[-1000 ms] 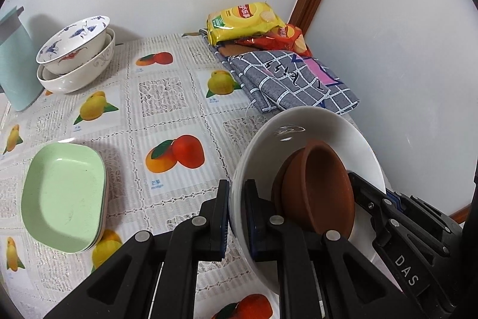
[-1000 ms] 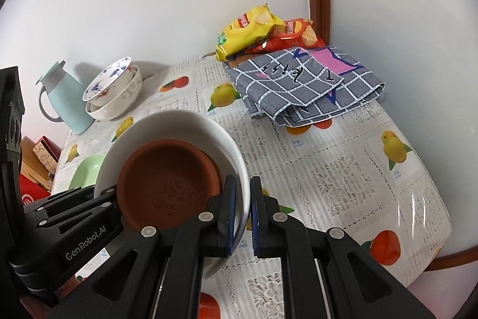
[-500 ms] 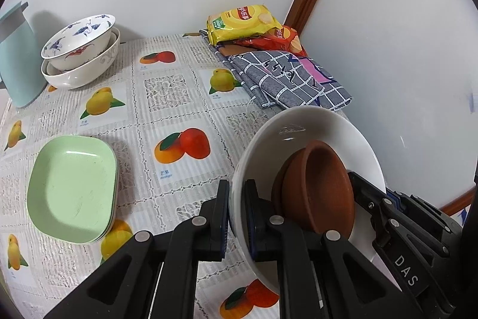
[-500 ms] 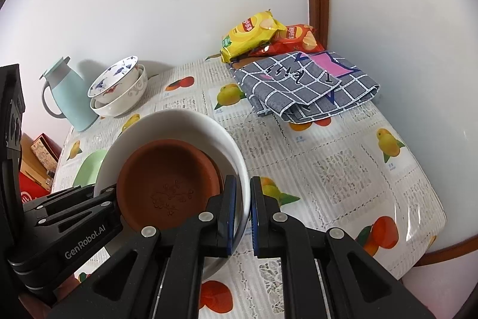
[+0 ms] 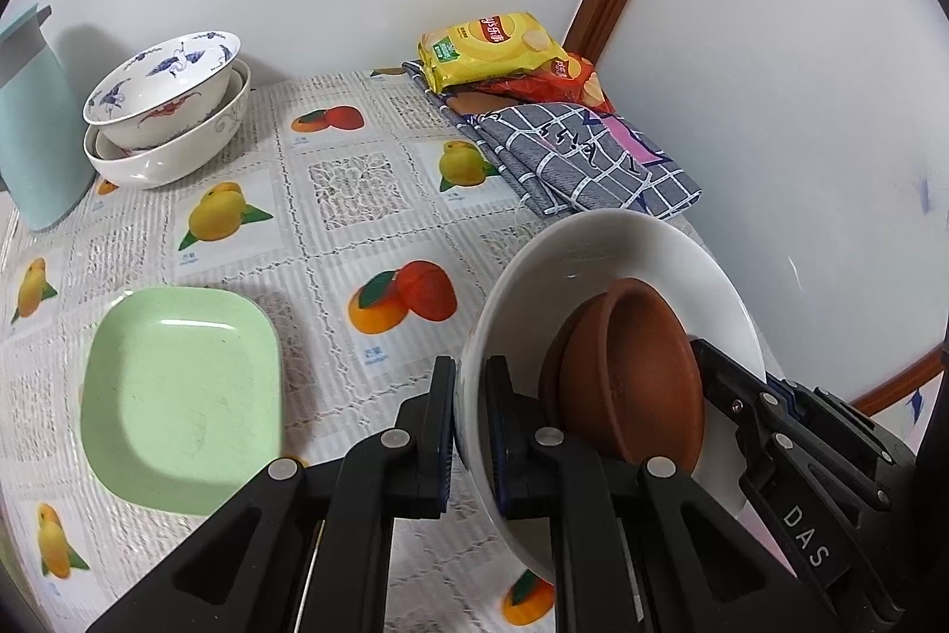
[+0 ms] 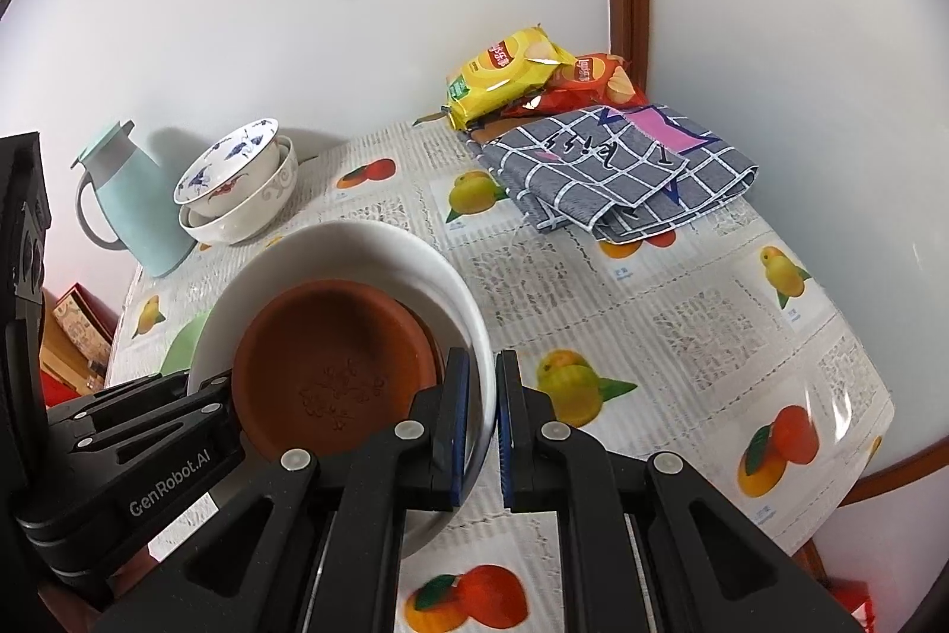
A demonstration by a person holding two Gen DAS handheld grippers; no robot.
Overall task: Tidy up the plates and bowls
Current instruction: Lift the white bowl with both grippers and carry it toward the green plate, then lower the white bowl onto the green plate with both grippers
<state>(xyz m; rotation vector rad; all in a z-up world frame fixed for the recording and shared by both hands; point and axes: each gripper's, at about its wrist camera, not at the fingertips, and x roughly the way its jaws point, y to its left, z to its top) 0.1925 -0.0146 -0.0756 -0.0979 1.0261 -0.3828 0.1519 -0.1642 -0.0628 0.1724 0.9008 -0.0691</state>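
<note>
Left wrist view: both tools, left tool [image 5: 470,419] and right tool [image 6: 481,413], clamp the tilted white bowl's [image 5: 593,265] opposite rims.

The middle of the table [image 5: 356,194] lies bare, an open lane from the near edge toward the back wall. At the back left corner a teal jug [image 6: 127,212] and the stacked patterned bowls [image 5: 169,108] block the way. The back right corner is filled by a folded checked cloth [image 6: 617,176] with snack bags [image 5: 498,51] behind it. A green plate [image 5: 178,395] takes the near left side. The right edge in front of the cloth is free.
</note>
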